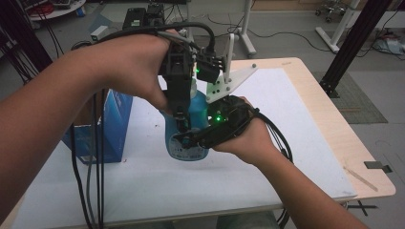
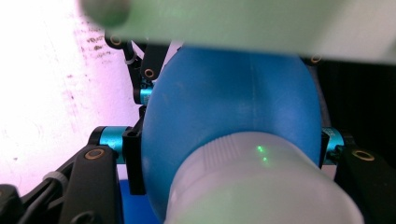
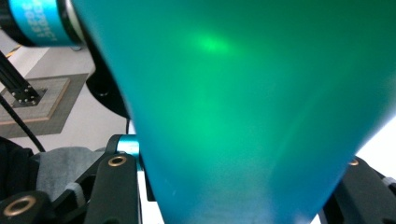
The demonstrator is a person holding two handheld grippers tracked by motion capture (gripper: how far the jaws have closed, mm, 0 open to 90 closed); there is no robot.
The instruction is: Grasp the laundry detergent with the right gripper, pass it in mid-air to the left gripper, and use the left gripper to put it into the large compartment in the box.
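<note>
Clamped by both grippers: blue bottle (image 1: pixel 187 133), upright beside the blue carton (image 1: pixel 112 125). Right gripper (image 1: pixel 193 139) bracing the body, left gripper (image 1: pixel 181 123) pinching from above, likely toward uncapping.

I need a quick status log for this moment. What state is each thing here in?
Blue bottle: upright above the table, gripped by both grippers, white cap on.
White cap: on the bottle's neck.
Left gripper: pointing down, shut on the bottle from above.
Right gripper: shut on the bottle's body from the side.
Blue box: standing on the table, untouched.
</note>
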